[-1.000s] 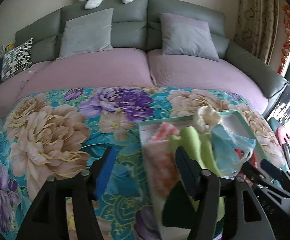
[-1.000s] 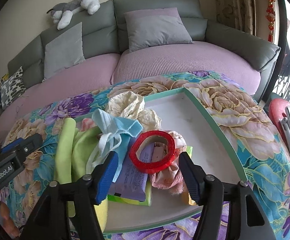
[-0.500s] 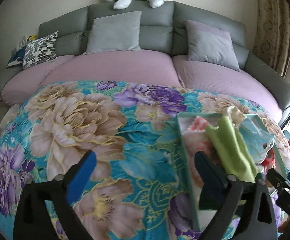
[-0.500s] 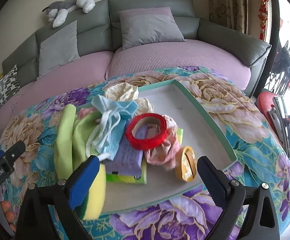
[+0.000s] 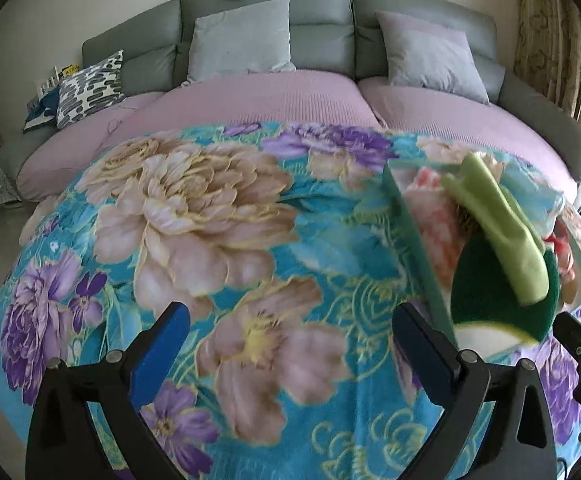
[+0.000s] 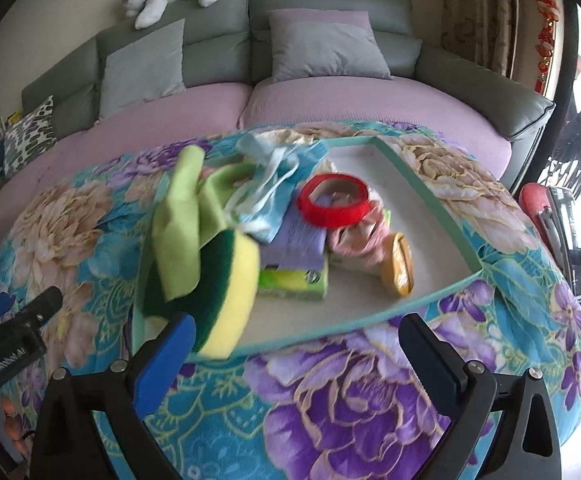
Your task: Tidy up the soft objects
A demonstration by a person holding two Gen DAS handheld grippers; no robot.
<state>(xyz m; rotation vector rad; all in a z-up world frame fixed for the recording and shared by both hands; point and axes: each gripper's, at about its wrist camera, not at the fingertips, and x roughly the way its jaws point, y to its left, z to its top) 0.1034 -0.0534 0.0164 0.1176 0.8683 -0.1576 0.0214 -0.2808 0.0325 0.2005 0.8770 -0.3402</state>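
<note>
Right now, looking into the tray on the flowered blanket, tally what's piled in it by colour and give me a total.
Green cloth: 1
Yellow and green sponge: 1
Blue mask: 1
Red tape roll: 1
Purple packet: 1
Green packet: 1
Pink fabric: 1
Orange tape roll: 1
Total: 8 clearly visible; more may lie underneath.

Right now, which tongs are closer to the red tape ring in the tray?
Right. The right tongs stand open at the tray's near edge, facing the red tape ring. The left tongs hover open over bare blanket, left of the tray.
</note>
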